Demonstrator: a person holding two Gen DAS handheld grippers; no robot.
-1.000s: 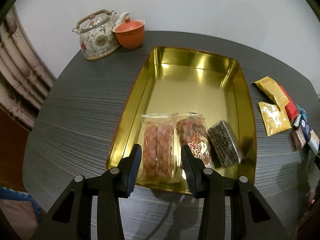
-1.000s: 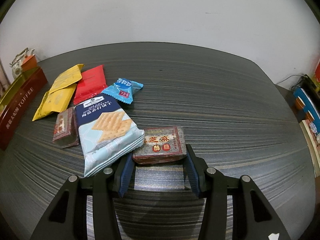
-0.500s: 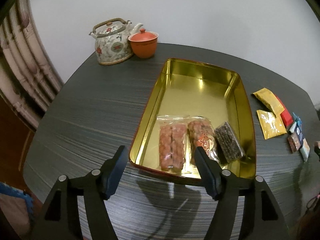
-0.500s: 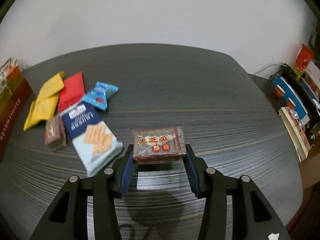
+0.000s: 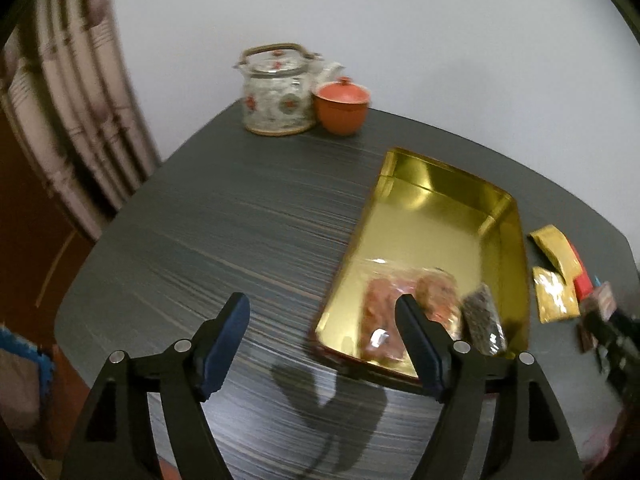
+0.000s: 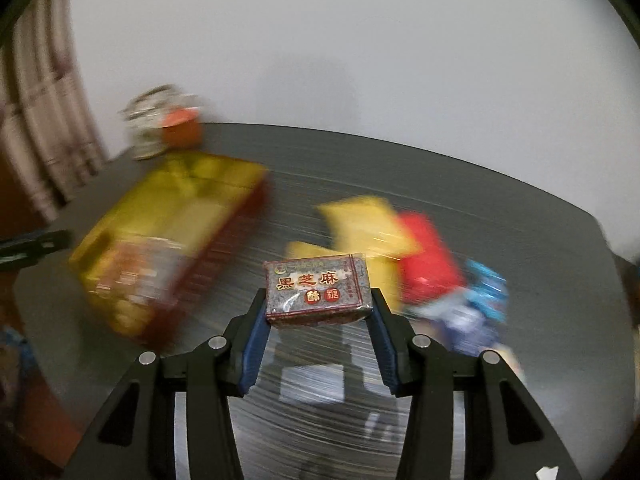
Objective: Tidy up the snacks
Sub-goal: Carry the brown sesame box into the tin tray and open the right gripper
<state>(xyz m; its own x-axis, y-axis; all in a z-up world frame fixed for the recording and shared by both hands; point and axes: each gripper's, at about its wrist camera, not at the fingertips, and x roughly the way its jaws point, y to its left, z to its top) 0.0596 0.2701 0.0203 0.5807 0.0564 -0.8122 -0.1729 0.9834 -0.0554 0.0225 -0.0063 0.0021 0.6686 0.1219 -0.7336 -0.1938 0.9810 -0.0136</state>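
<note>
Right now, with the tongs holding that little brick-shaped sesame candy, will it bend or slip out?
It probably won't bend: the sesame candy block juts out flat from the right tongs, pinched only at its near end, with no sag. It seems light for its size, for the same reason. The shiny wrapper could be slippery, so it might slide if jolted.

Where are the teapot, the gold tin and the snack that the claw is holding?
teapot [image 5: 276,96], left wrist view, patterned belly.
gold tin [image 5: 420,232], left wrist view, bare floor.
sesame snack [image 6: 316,288], right wrist view, printed top face.
</note>
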